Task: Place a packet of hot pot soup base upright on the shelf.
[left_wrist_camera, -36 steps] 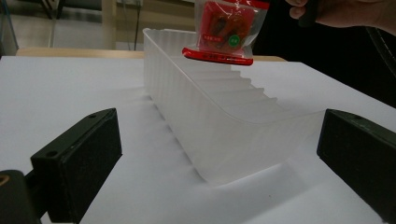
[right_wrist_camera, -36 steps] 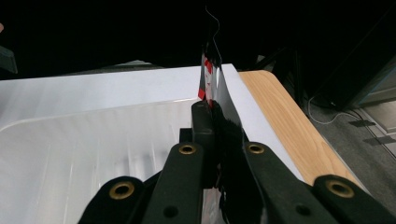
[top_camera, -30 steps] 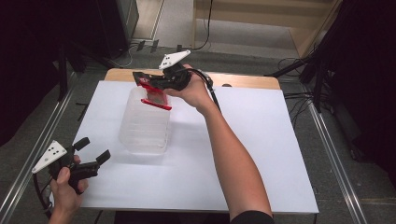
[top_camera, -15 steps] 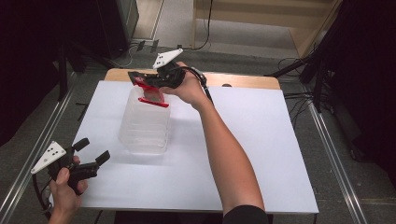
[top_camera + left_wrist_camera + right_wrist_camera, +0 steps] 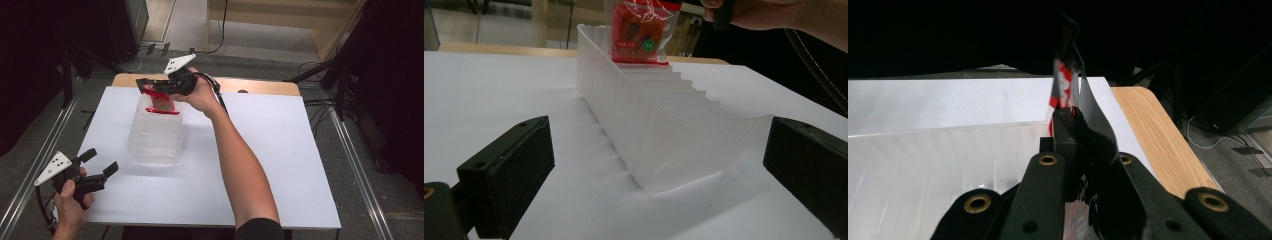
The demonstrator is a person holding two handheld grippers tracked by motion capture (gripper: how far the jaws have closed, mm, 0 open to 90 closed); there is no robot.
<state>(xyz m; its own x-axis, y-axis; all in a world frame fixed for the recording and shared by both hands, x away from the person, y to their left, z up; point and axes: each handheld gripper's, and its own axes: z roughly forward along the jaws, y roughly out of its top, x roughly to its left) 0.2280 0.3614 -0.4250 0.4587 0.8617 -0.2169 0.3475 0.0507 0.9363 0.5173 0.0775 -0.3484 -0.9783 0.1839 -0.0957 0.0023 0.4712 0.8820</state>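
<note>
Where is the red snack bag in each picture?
High view: the red snack bag hangs from the right gripper, above the far end of the clear tray.
Left gripper view: top middle, behind the tray's far end.
Right gripper view: centre, pinched edge-on.
Shared landmark: the clear tray.

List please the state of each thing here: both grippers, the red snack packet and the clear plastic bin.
Right gripper: shut on the red snack packet.
Left gripper: open, holding nothing.
Red snack packet: sealed, hanging above the bin's far end.
Clear ribbed plastic bin: upright on the white table, open top.
</note>
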